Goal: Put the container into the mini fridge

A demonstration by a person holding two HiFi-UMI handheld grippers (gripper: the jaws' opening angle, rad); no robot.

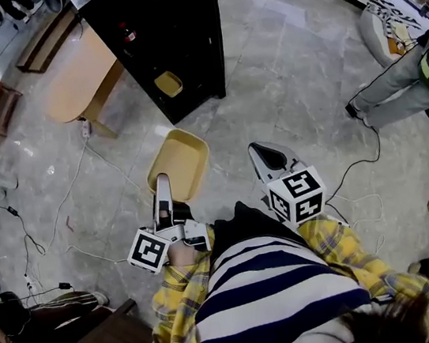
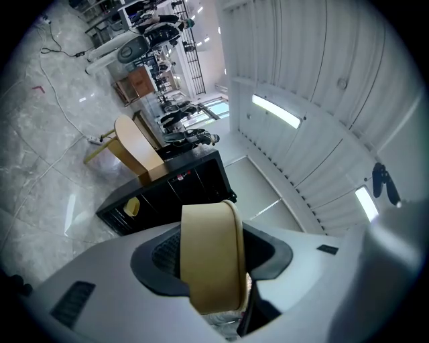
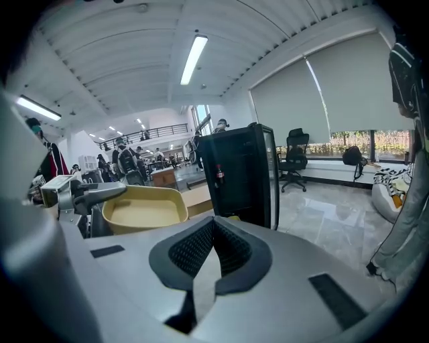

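Now left gripper (image 1: 161, 187) jaws clamp container (image 1: 180, 157) rim; right gripper (image 1: 263, 153) jaws together, empty; mini fridge (image 1: 177, 28) ahead.

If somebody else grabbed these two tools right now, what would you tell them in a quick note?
Left gripper: jaws clamped on the rim of the yellow container, held above the floor.
Right gripper: jaws together, nothing in them.
Mini fridge: just ahead, apparently open; a small yellow item sits inside.
Done: container is in the grip.
Left: carry it to the fridge, set it inside, let go.
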